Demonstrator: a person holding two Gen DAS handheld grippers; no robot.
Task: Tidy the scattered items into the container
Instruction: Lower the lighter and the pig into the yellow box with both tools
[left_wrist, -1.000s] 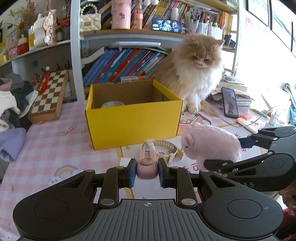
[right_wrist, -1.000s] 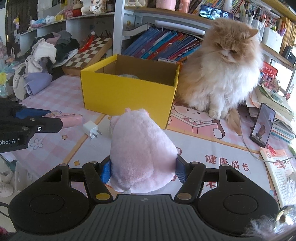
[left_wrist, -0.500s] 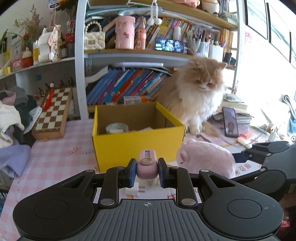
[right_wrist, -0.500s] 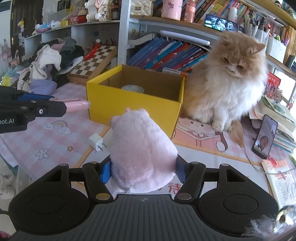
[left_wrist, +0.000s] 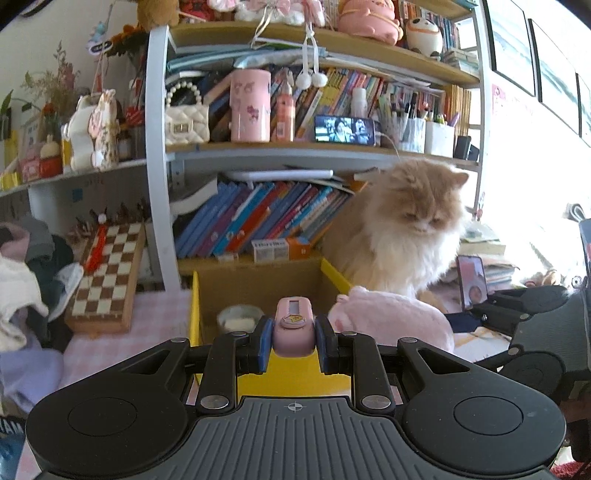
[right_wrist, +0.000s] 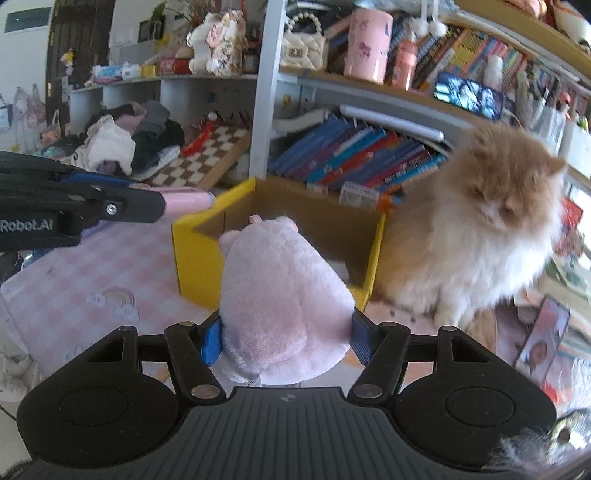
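The left gripper (left_wrist: 291, 341) was clamped on a small pink device (left_wrist: 293, 326), its blue pads pressed to either side; the device hung above the near wall of the yellow box (left_wrist: 295, 376), at the opening. The right gripper (right_wrist: 284, 339) was clamped on a pink plush (right_wrist: 280, 295), squeezed between its blue pads; the plush hung just before the box's near corner, its head toward the opening. In the left view the plush (left_wrist: 391, 317) sat just right of the box, with the right gripper (left_wrist: 476, 317) behind it; in the right view the left gripper (right_wrist: 155, 205) reached in from the left, the device (right_wrist: 188, 199) poking past its tip. Inside the box lay a white round thing (left_wrist: 236, 317); what it was I could not tell. A fluffy orange cat (right_wrist: 480, 243) sat just right of the box (right_wrist: 207, 243) on the pink checked table (right_wrist: 92, 273); a chessboard (left_wrist: 110, 269) leaned to the left.
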